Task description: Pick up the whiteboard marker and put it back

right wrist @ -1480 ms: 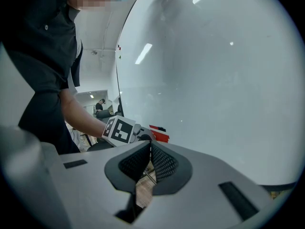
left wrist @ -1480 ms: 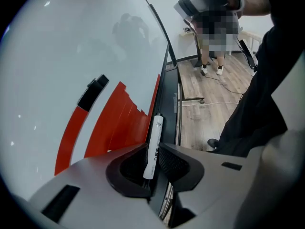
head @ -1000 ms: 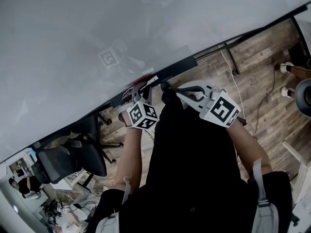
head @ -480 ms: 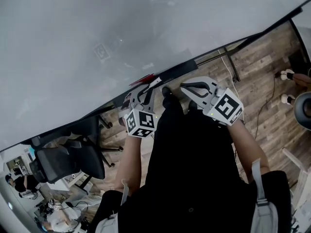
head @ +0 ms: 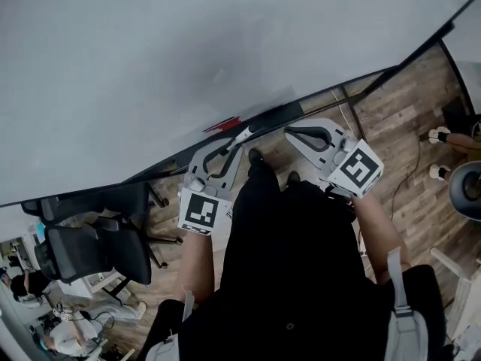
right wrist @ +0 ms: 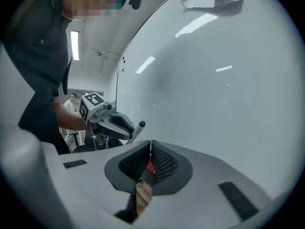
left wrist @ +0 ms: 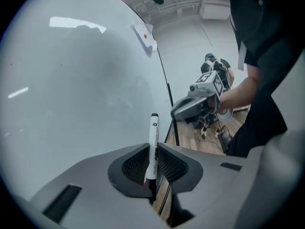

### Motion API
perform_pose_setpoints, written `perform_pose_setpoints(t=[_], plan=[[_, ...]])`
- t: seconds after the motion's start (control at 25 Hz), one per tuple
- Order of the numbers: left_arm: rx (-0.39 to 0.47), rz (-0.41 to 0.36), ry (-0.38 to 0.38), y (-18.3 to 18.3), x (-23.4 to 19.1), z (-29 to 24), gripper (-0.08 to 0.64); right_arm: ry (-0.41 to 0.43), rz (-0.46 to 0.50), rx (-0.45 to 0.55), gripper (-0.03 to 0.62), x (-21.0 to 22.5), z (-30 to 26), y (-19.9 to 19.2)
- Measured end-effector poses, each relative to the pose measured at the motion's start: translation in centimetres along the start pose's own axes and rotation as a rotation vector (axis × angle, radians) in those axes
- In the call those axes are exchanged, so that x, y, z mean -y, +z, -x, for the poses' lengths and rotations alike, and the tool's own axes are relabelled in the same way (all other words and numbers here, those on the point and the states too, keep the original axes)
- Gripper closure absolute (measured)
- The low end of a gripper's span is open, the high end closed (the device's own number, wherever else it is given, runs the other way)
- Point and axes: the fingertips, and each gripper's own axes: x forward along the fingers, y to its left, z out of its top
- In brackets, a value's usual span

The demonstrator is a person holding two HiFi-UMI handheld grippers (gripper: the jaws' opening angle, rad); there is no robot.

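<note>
1. White and glossy, the whiteboard [head: 188, 51] fills most of the head view. A dark ledge [head: 301, 105] runs along its lower edge.
2. Brown wood-plank floor [head: 406, 96] shows below the board.
3. A black office chair [head: 98, 247] stands off to the person's left, well apart from both tools.
4. The left tool [head: 234, 143] is raised close to the board's ledge. Its jaws are clenched on the whiteboard marker [left wrist: 154, 132], whose barrel is pinched between the ribbed pads [left wrist: 136, 163].
5. The right tool [head: 291, 132] hangs beside the left one at about the same height, its tips pointing toward the ledge. In its own view the jaws are pressed together with nothing held.
6. The whiteboard marker is white-barrelled with a black end sticking out past the left tool's tips and a touch of red low between the pads. It stands upright along the jaws, near the board; I cannot tell whether it touches.
7. A small red thing [head: 224, 123] lies on the ledge, just beside the left tool's tips.
</note>
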Motion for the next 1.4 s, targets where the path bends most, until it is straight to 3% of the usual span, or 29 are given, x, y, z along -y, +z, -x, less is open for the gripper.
perform_pose_setpoints(t=[0.12,0.2,0.32,0.68,0.88,1.08,1.4], plan=[[0.137,0.039,-0.02,3.1,-0.1,1.1,0.495,0.005,0.028,0.032,0.572,-0.1,-0.2,1.7],[0.215,0.128,-0.032,4.4,-0.2,2.0,0.495,0.008,0.04,0.061,0.572,-0.2,-0.3,2.9],[0.276,0.191,-0.069,5.6,0.2,2.8,0.495,0.013,0.061,0.075,0.572,-0.3,0.4,3.7],[0.46,0.277,-0.201,7.2,1.1,3.7,0.495,-0.014,0.054,0.076,0.572,0.8,3.0,4.0],[0.571,0.376,-0.248,7.6,1.0,4.4,0.497,-0.013,0.038,0.081,0.572,0.5,3.5,3.7],[0.625,0.47,-0.281,5.8,0.2,4.4,0.497,0.022,-0.006,0.078,0.572,0.1,2.7,2.5],[0.628,0.51,-0.32,4.7,1.2,4.8,0.497,0.074,-0.02,0.079,0.572,-1.5,1.9,2.4]])
